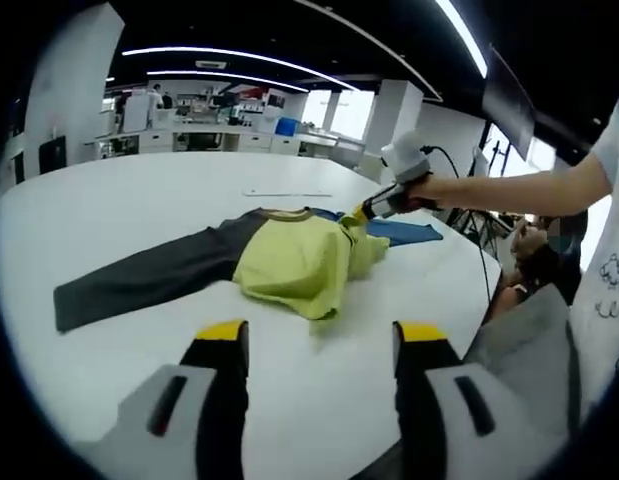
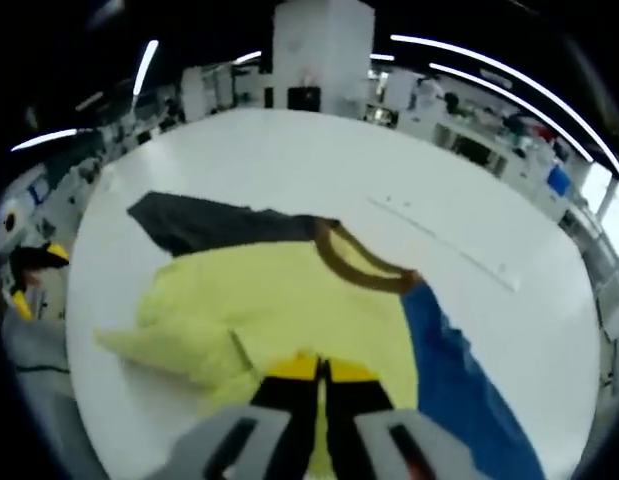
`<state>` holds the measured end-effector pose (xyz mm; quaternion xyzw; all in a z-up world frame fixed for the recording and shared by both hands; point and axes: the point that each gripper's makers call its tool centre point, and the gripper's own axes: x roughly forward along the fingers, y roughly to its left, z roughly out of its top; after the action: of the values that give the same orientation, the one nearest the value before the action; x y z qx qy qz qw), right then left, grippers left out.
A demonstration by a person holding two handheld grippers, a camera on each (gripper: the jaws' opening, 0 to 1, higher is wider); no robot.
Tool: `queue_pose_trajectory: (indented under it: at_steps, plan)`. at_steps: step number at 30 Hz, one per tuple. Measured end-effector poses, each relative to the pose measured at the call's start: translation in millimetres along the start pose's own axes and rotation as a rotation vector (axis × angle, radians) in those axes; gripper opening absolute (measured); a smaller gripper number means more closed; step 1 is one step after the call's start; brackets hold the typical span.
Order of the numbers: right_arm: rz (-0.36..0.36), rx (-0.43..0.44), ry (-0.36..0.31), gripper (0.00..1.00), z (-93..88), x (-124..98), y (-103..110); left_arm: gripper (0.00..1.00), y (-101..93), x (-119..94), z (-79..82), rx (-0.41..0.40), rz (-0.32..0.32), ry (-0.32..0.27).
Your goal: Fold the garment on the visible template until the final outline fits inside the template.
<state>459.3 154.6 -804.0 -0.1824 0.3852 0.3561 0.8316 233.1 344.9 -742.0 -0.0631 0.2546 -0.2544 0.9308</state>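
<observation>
Left gripper view. The garment (image 1: 289,262) is seen spread on the white table (image 1: 139,190), well ahead of the left gripper (image 1: 321,335), toward 12 o'clock. Its long axis runs roughly 9 to 3 o'clock across the view: a dark grey sleeve (image 1: 149,275) trails to 9, the yellow-green body is bunched in the middle, and a blue sleeve (image 1: 399,232) reaches to 2. The left gripper's jaws are held apart with nothing between them; bare table lies between them and the cloth. The right gripper (image 1: 361,214) enters from 3 o'clock, held by a person's bare arm (image 1: 519,190), its yellow tip set into the yellow fabric at the garment's right end. The right gripper is judged the nearer of the two by far.

Right gripper view. The yellow body (image 2: 279,300) lies directly under and ahead of the right gripper (image 2: 322,372), at 6 o'clock. The yellow-tipped jaws are drawn together with yellow cloth at their tips; a pinch on the garment is judged likely. The brown collar (image 2: 359,265) sits at 1 o'clock, the grey sleeve runs off to 10, the blue sleeve to 4. A faint straight line (image 2: 439,235) is marked on the table at 2 o'clock; whether it belongs to the template cannot be told.

No brand, label or legible writing is found on the garment or table in either view.
</observation>
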Motion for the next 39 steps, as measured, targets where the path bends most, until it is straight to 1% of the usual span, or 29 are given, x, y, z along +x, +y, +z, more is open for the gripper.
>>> queue_pose_trajectory:
  at_steps: [2, 6, 8, 11, 13, 19, 22, 25, 29, 31, 35, 38, 39]
  plan:
    - [-0.003, 0.008, 0.007, 0.00, -0.7, 6, -2, 0.54, 0.1, 3, -2.3, -0.005, 0.001, 0.004]
    - [-0.005, 0.004, 0.015, 0.00, -4.3, 6, 1, 0.53, -1.2, 8, -8.1, -0.014, -0.003, 0.015]
    - [-0.005, 0.000, 0.020, 0.00, -6.5, 10, -1, 0.53, -1.9, 9, -11.9, -0.017, -0.007, 0.023]
    - [-0.005, -0.002, 0.025, 0.00, -7.5, 9, -2, 0.52, -5.3, 12, -16.1, -0.016, -0.012, 0.035]
    - [-0.002, -0.001, 0.022, 0.00, -7.4, 9, -1, 0.52, -9.2, 13, -16.7, -0.016, -0.016, 0.039]
    - [0.004, 0.015, 0.005, 0.00, -7.9, 6, -3, 0.52, -12.1, 16, -20.5, -0.021, -0.028, 0.049]
    - [-0.002, 0.014, -0.006, 0.07, -8.1, 0, -4, 0.52, -11.0, 16, -21.4, -0.023, -0.029, 0.050]
    - [-0.007, 0.015, -0.015, 0.11, -8.7, -2, -8, 0.52, -11.3, 16, -22.2, -0.024, -0.032, 0.052]
    - [-0.018, 0.017, -0.025, 0.19, -11.5, -7, -11, 0.52, -13.5, 17, -22.5, -0.023, -0.037, 0.054]
    - [-0.018, 0.019, -0.039, 0.25, -11.4, -12, -9, 0.52, -13.5, 18, -23.4, -0.023, -0.040, 0.056]
    - [-0.008, 0.035, -0.071, 0.39, -8.7, -17, -7, 0.52, -14.7, 19, -25.3, -0.023, -0.045, 0.061]
    - [0.022, 0.057, -0.099, 0.46, -8.2, -26, 4, 0.52, -15.6, 21, -27.1, -0.019, -0.050, 0.066]
    - [0.024, 0.060, -0.105, 0.48, -9.1, -26, 3, 0.52, -15.8, 22, -27.6, -0.018, -0.050, 0.068]
